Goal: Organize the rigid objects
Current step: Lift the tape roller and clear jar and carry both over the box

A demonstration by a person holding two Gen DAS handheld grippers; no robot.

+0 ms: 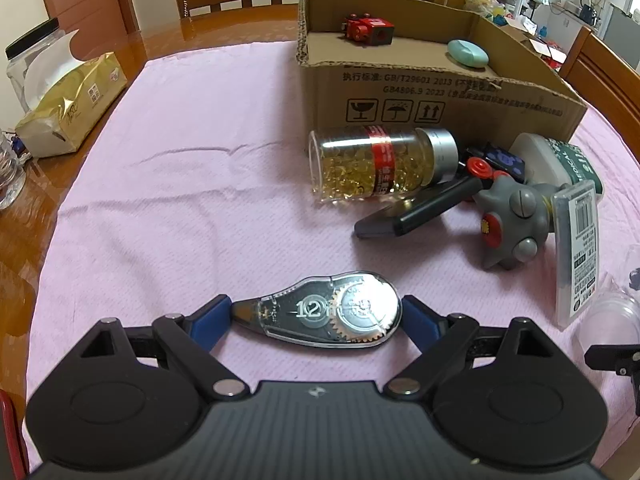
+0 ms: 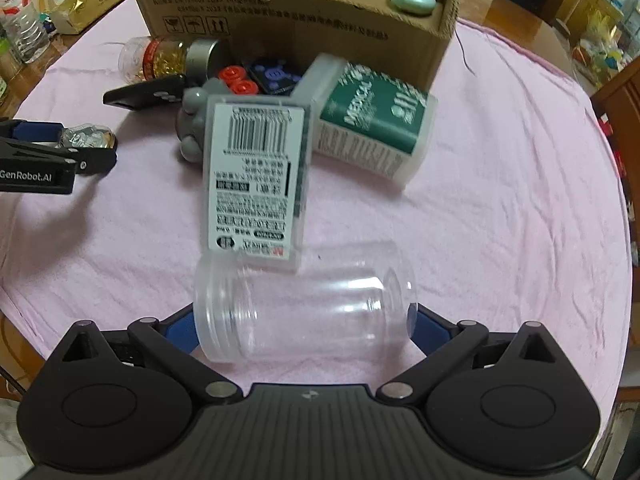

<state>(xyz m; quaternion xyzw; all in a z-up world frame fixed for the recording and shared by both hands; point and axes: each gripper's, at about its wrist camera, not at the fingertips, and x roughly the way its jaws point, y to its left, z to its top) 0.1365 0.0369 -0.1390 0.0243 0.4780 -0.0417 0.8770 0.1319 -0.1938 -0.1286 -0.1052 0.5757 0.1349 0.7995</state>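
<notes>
Pink cloth covers the table. Cardboard box at back w/ red block & teal case inside. Clear jar lies sideways, right gripper clamped on both ends. Left gripper pinches correction-tape dispenser on cloth.

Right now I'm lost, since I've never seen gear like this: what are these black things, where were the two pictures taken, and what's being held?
A person holds hand-operated tongs in each hand, each carrying a camera that looks along its fingers. The left tongs show in their own view, closed on a correction tape roller. The right tongs have a clear empty jar lying between their fingers; whether it is gripped, I cannot tell. On the pink cloth lie a capsule bottle, a grey toy and a cardboard box.
</notes>
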